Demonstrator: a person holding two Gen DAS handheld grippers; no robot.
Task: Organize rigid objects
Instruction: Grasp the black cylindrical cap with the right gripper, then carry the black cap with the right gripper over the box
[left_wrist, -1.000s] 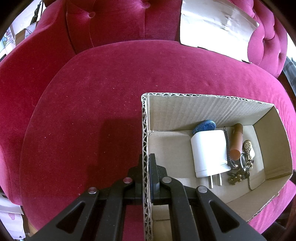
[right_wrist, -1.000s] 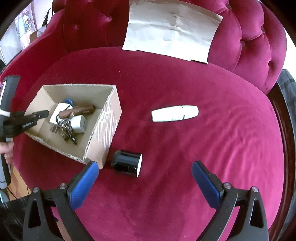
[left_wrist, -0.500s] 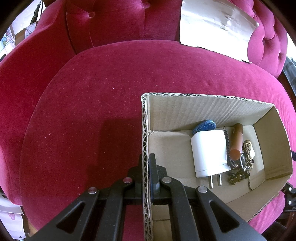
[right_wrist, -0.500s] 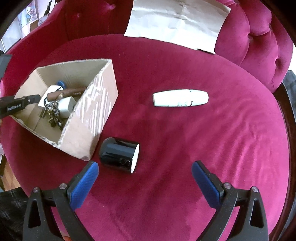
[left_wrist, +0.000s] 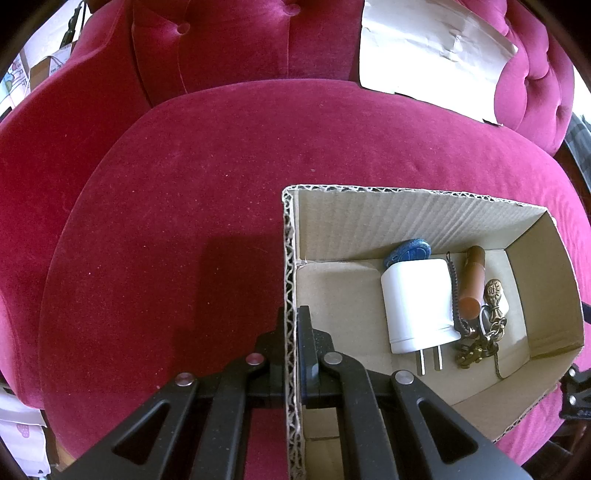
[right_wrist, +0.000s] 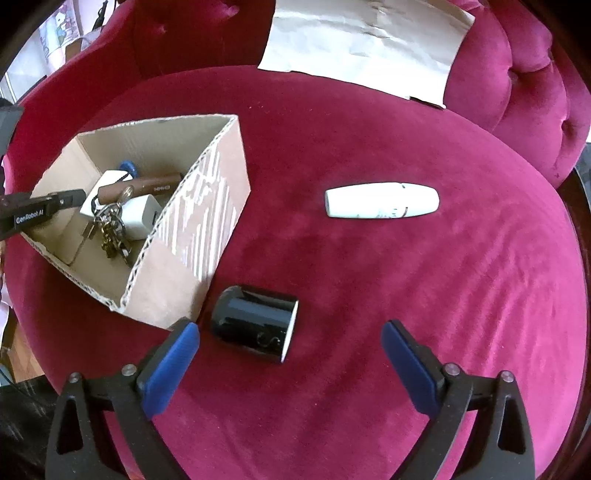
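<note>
Cardboard box (right_wrist: 192, 258) sits on the crimson velvet seat (right_wrist: 369, 295), toward its left side, already holding a white plug adapter (left_wrist: 419, 301), a brown tube (left_wrist: 472, 284), a blue disc (left_wrist: 408, 253) and a bunch of keys (left_wrist: 480, 339). Left tongs (left_wrist: 291, 332) pinched tight on the box's near wall, steadying it. Two items not yet in: a black cup (right_wrist: 255, 325) on its side just beside the box corner, and a white capped tube (right_wrist: 382, 201) lying well apart, further back on the cushion. Right tongs (right_wrist: 290, 343) are wide but closing, blue pads on either side of the cup, not touching it. Judged past halfway: four in, two left. Flat cardboard sheet (right_wrist: 362, 44) leans on the backrest.
</note>
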